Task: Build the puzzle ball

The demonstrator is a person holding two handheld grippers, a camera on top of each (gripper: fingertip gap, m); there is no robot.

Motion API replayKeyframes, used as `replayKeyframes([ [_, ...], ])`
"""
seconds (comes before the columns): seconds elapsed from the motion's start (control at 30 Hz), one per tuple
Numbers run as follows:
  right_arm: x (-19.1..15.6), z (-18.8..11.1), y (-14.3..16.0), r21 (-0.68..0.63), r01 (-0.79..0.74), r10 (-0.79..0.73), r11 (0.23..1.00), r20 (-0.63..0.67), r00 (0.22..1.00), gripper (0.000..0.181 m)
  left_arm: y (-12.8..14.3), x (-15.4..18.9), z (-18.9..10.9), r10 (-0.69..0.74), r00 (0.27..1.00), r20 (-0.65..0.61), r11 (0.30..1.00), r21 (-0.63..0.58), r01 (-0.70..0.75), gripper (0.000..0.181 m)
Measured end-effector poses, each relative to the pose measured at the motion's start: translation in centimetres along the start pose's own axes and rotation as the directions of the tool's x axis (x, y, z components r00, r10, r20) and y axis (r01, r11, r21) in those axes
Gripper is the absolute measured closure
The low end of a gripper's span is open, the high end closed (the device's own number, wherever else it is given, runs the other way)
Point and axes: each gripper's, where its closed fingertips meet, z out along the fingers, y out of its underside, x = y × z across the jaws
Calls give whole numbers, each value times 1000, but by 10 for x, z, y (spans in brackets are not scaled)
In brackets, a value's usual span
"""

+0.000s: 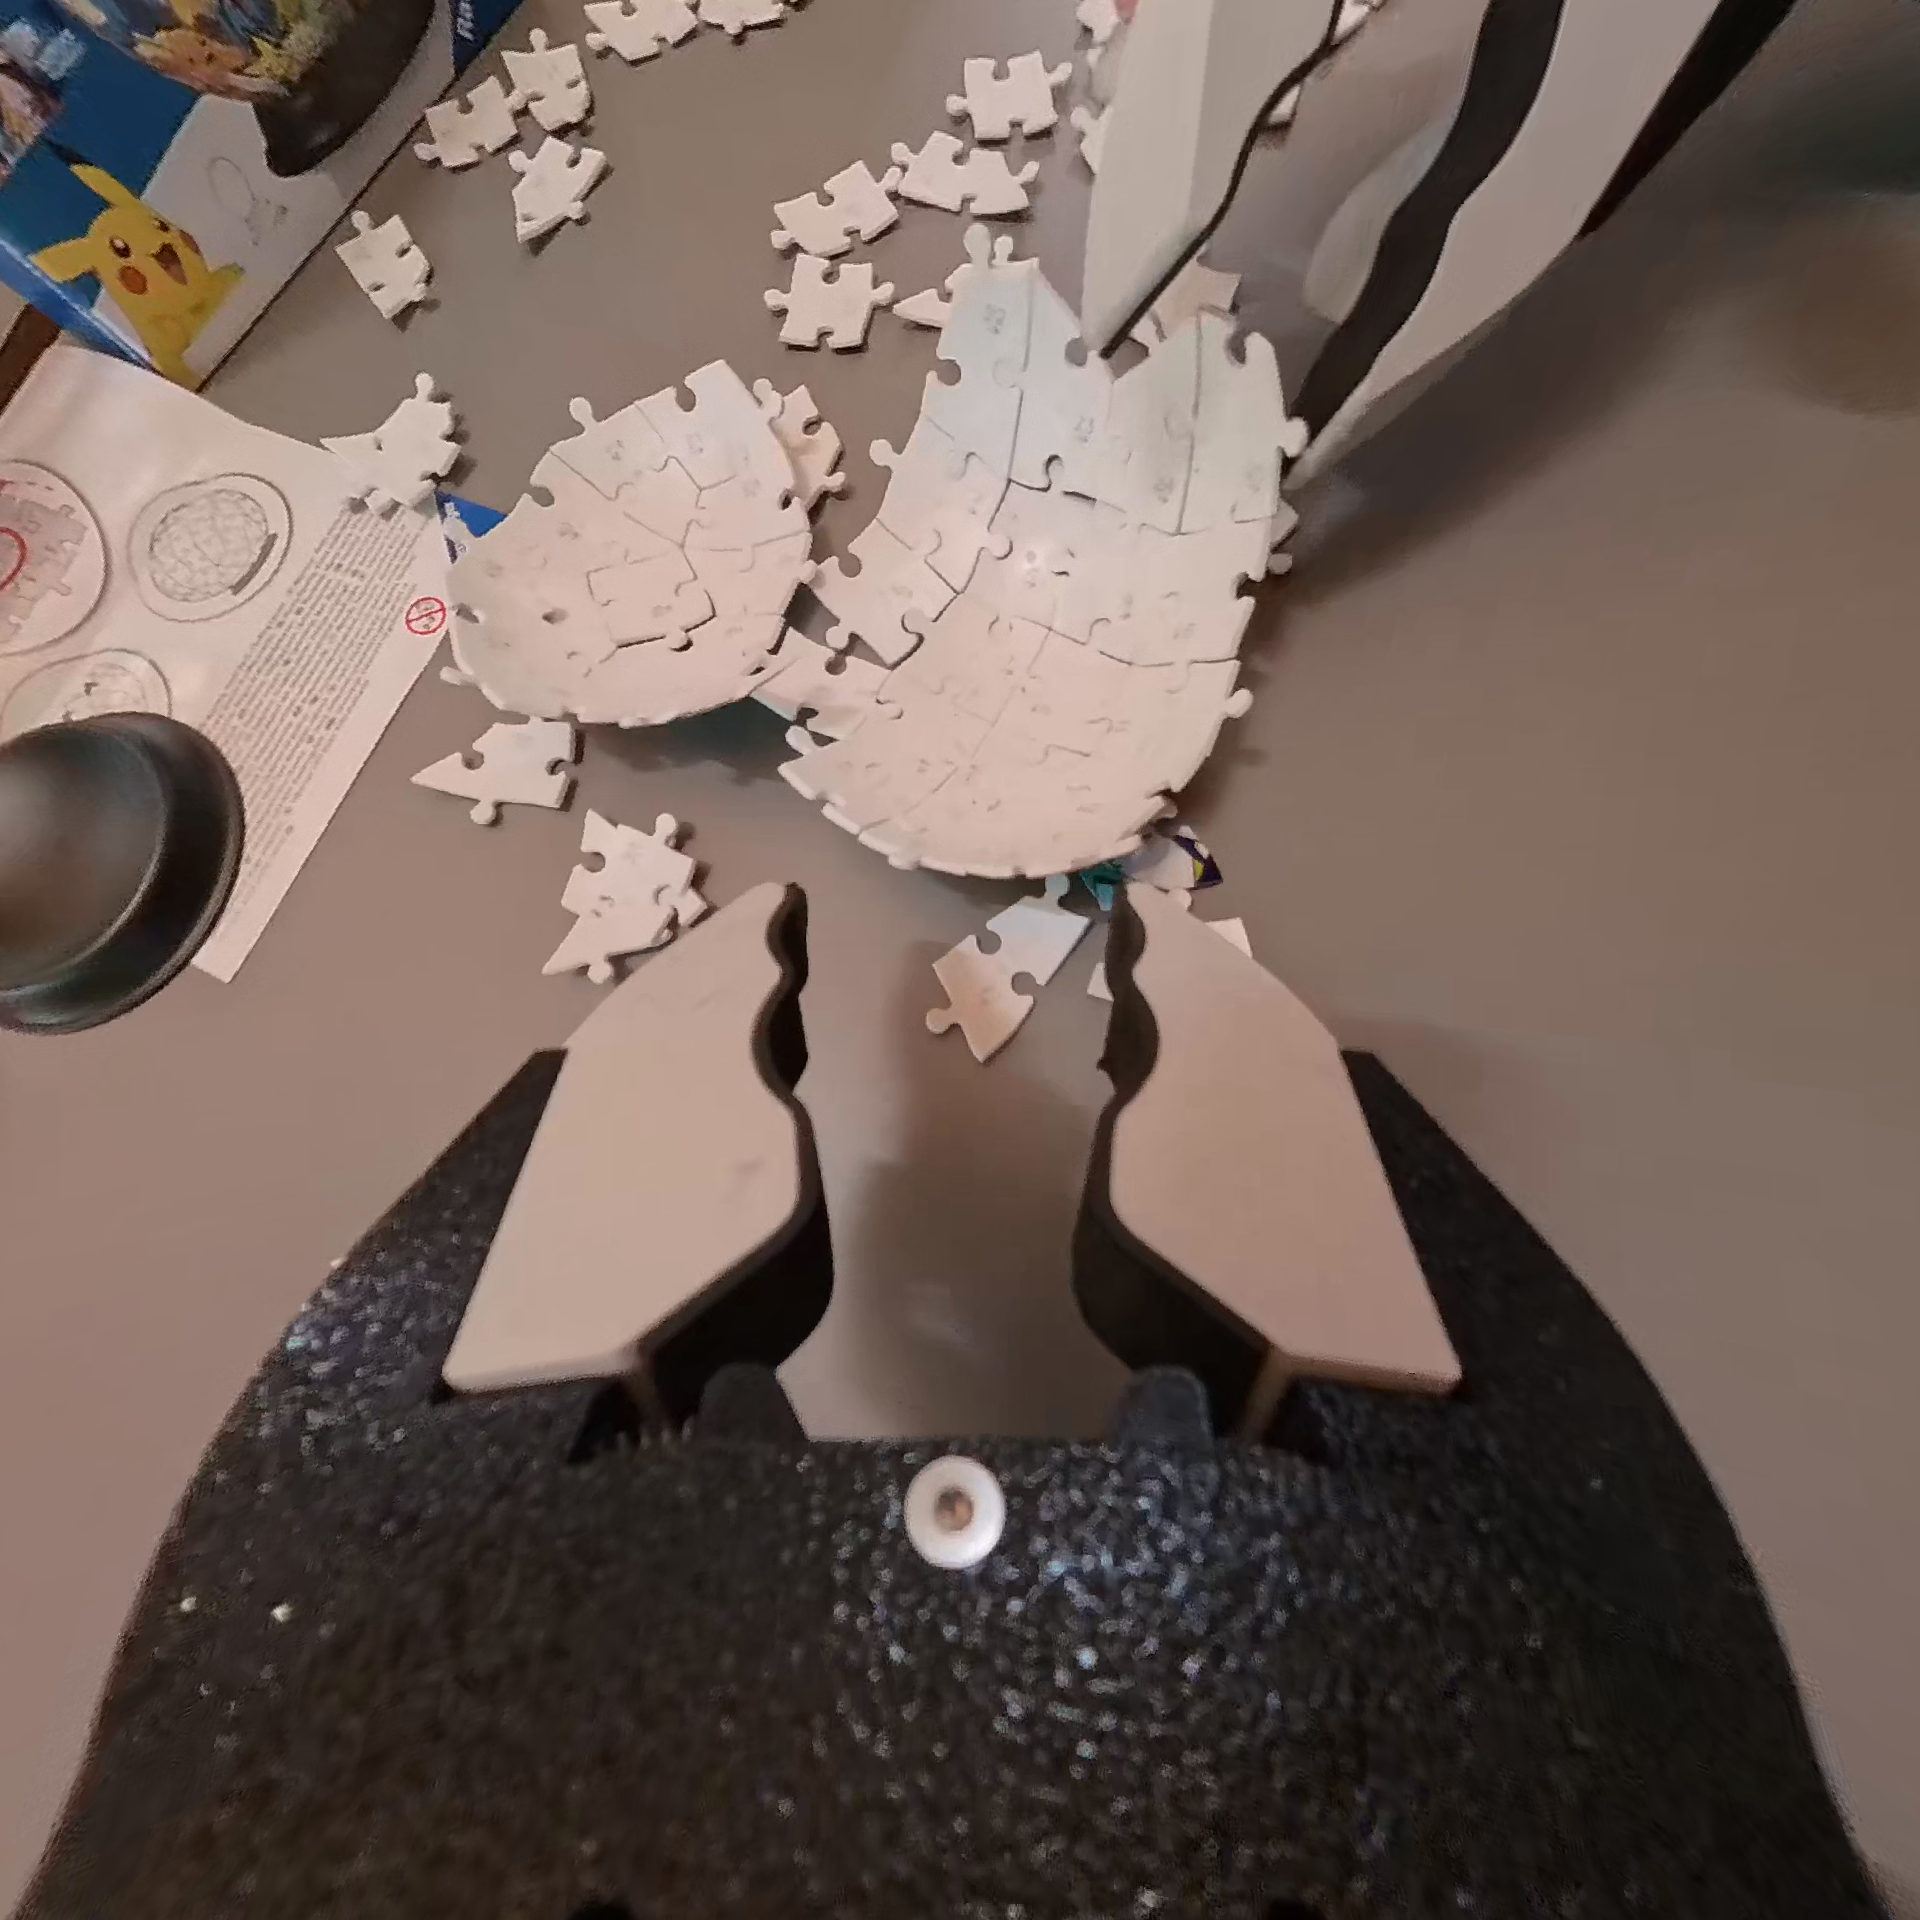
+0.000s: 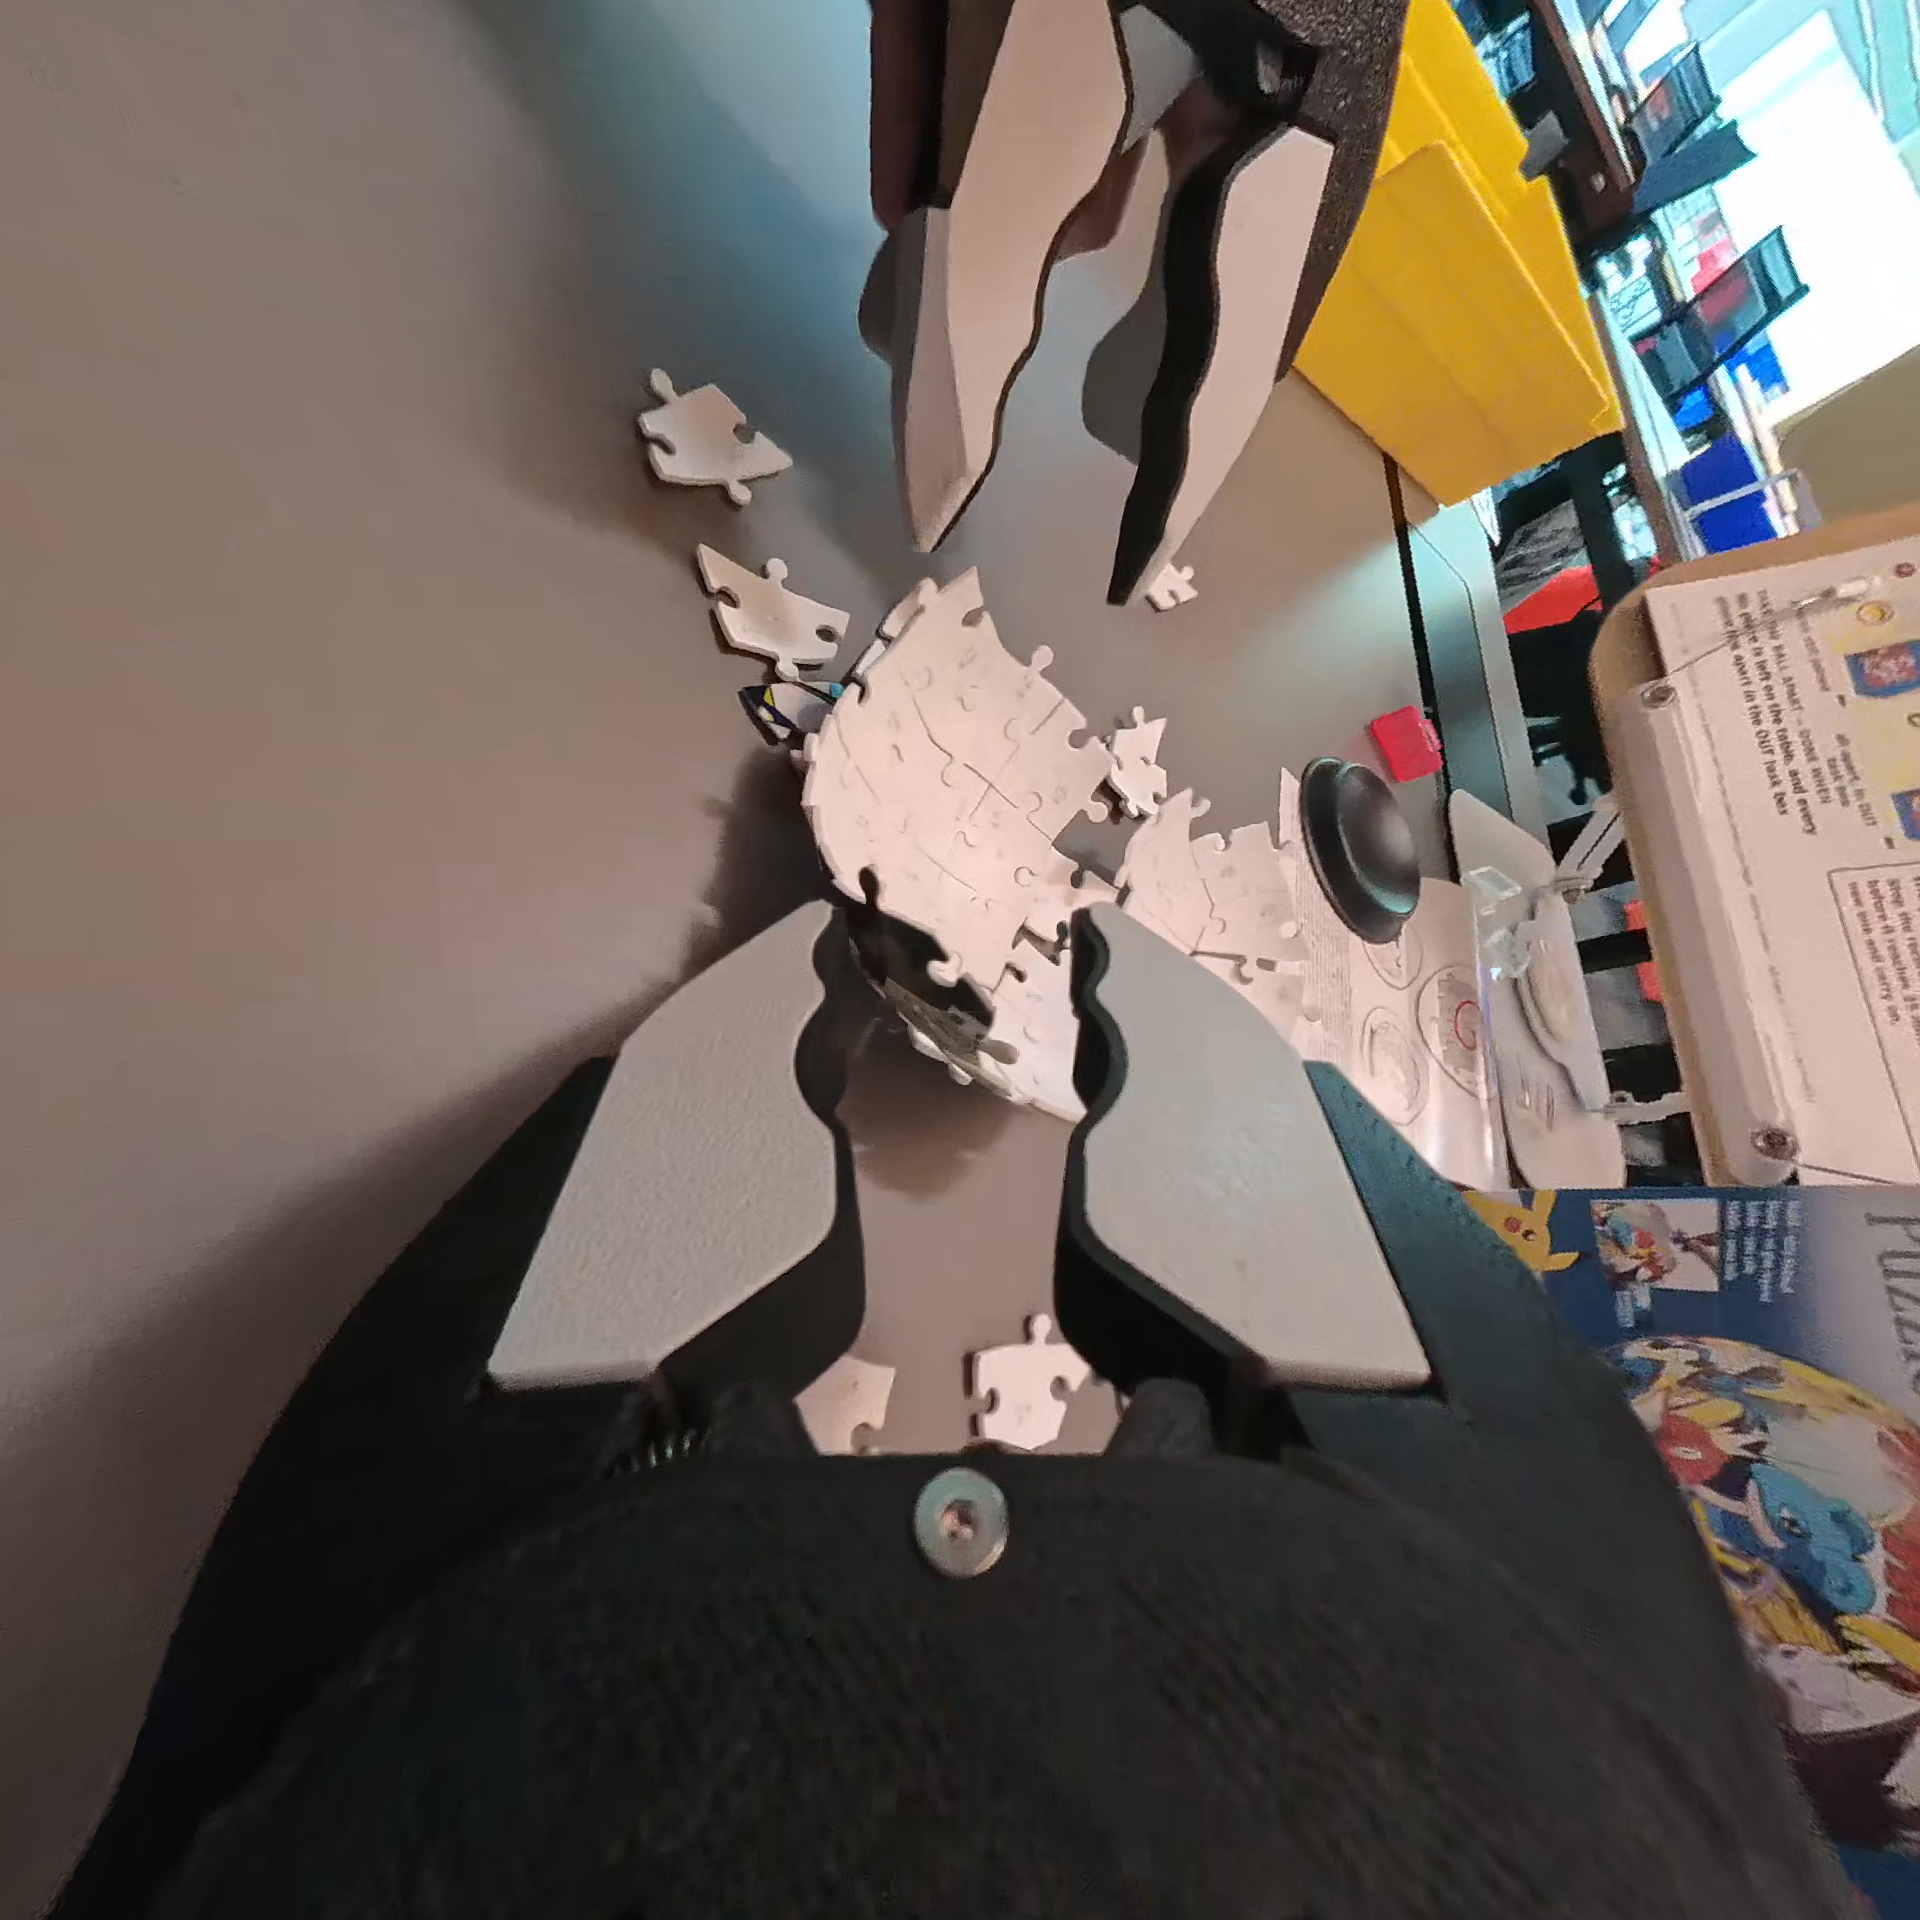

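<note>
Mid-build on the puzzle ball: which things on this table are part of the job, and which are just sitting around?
Part of the job:
- larger curved white shell of joined pieces
- smaller curved white shell
- loose white puzzle pieces scattered on the grey table
- black round stand
- printed instruction sheet
- open left gripper and right gripper

Lying about:
- blue picture box
- yellow bins

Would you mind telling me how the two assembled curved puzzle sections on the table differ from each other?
The larger shell holds clearly more joined pieces than the smaller shell. The larger shell is elongated and its far end rises steeply, while the smaller shell is rounder and shallower. The larger one lies nearer the open left claw. Both show their white inner faces upward and rest on the grey table, touched by neither claw.
</note>
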Motion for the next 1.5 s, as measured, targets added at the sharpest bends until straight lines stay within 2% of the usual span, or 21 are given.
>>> replayKeyframes([
  [0.13,1,4,0,18,12,-12,1000,13,1000,145,5,-2,6,9,1000,6,1000,-26,-8,126],
  [0.27,3,3,-3,50,-26,24,998,40,999,154,-2,-4,4,24,1000,-17,1000,5,-24,126],
  [0.47,10,0,-4,89,-89,85,992,43,995,158,-41,-34,-14,-40,999,-35,987,155,45,127],
  [0.57,10,-1,-4,108,-132,127,985,54,990,159,-56,-64,-14,3,1000,29,987,161,-7,140],
  [0.73,20,-8,-5,196,-247,241,949,55,969,161,-70,-89,20,131,991,-38,991,28,-130,154],
  [0.9,40,-18,-2,303,-351,361,886,25,932,167,-59,-98,66,213,962,-169,961,-141,-238,166],
  [0.97,42,-19,4,279,-349,362,895,8,932,164,-50,-98,77,220,956,-196,946,-195,-258,168],
  [1.07,29,-25,8,182,-322,323,929,26,946,153,-49,-89,84,256,941,-221,940,-171,-296,170],
  [1.13,22,-30,3,150,-269,272,951,1,962,144,-41,-84,87,263,935,-239,931,-192,-311,169],
  [1.23,10,-32,-15,132,-219,225,967,-33,974,144,-22,-84,92,273,934,-228,900,-282,-332,168],
  [1.33,17,-30,-30,134,-318,339,939,-187,922,146,-19,-80,94,282,936,-209,901,-277,-333,173],
  [1.43,4,-18,-30,98,-513,522,853,-218,825,144,-19,-79,93,277,946,-168,908,-276,-315,174],
  [1.5,3,-15,-25,77,-581,571,810,-325,754,143,-19,-79,93,267,954,-137,915,-274,-296,176],
])
